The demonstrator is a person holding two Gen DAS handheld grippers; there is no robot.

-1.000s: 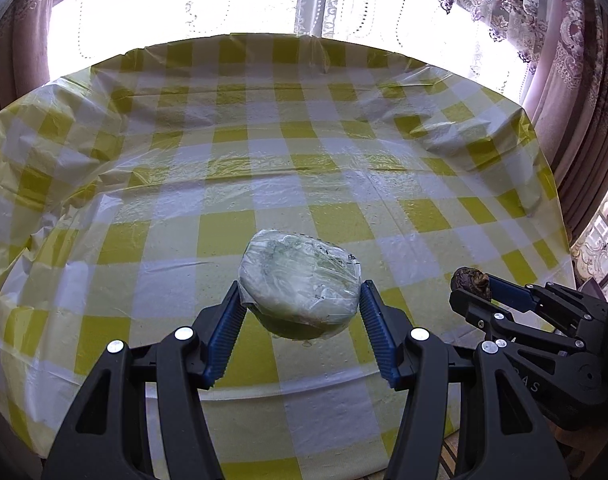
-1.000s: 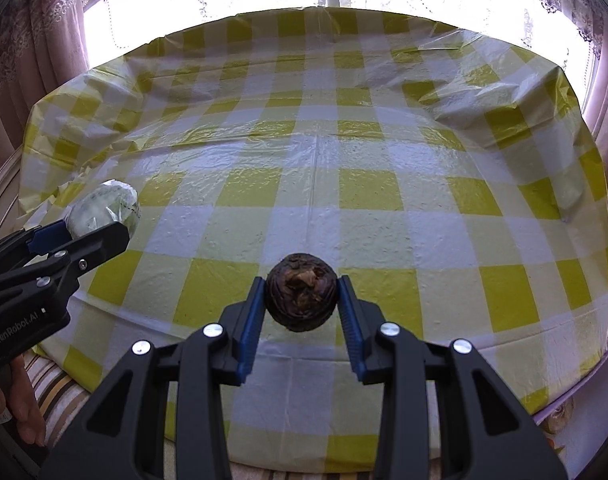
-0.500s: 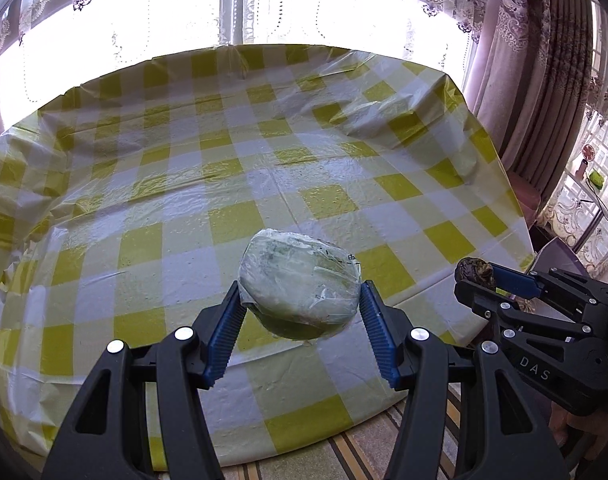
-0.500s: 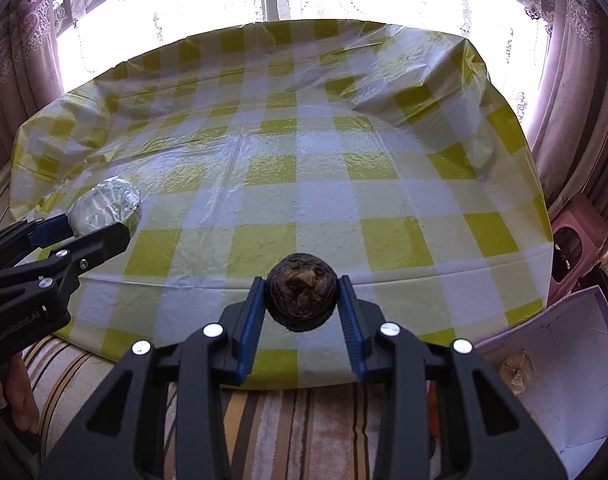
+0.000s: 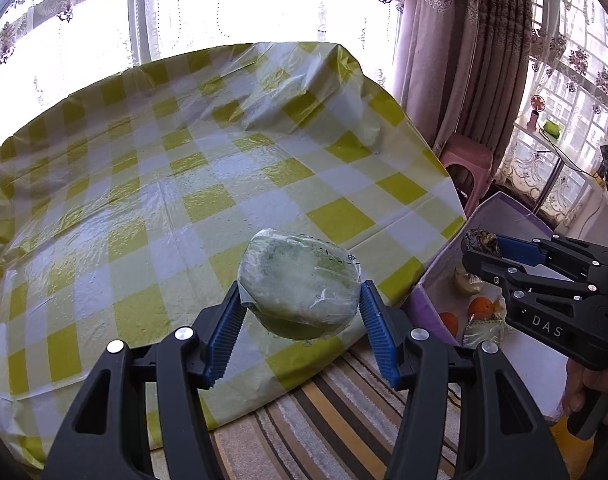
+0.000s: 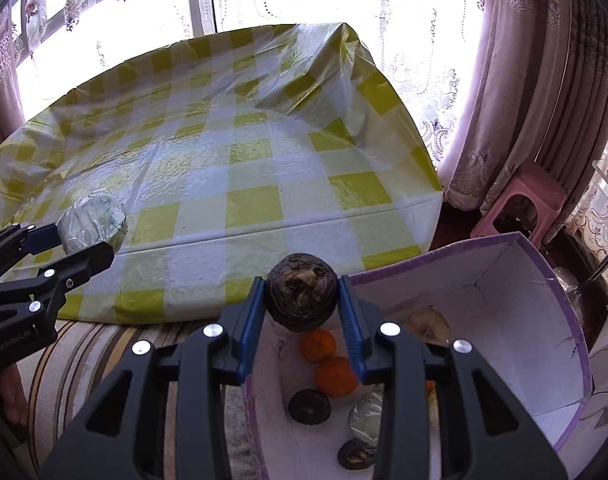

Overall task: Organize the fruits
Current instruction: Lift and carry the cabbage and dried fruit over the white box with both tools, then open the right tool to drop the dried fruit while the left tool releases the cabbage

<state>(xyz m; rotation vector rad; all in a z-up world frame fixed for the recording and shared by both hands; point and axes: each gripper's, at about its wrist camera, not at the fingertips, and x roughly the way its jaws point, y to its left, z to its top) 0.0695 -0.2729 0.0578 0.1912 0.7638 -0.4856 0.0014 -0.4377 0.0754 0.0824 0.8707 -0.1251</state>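
Note:
My left gripper (image 5: pixel 300 308) is shut on a round pale-green fruit wrapped in clear film (image 5: pixel 300 282), held in the air over the table's near right corner. The same wrapped fruit (image 6: pixel 92 221) shows at the left of the right wrist view. My right gripper (image 6: pixel 302 304) is shut on a dark brown, rough round fruit (image 6: pixel 301 296), held above the near rim of a purple-edged white box (image 6: pixel 535 280). Inside the box lie two oranges (image 6: pixel 327 364), dark round fruits (image 6: pixel 309 406) and a clear-wrapped item (image 6: pixel 365 414). In the left wrist view the right gripper (image 5: pixel 481 246) hangs over the box (image 5: pixel 503 216).
The table wears a yellow-and-white checked plastic cloth (image 5: pixel 176 208). A striped rug (image 5: pixel 343 420) covers the floor below. A pink stool (image 6: pixel 519 200) stands behind the box, beside heavy curtains (image 5: pixel 455 60). A person's hand (image 5: pixel 583 392) grips the right tool's handle.
Both grippers have swung to the right, off the tabletop toward its right corner, each still holding its fruit. The box on the floor has come into view beneath the right gripper.

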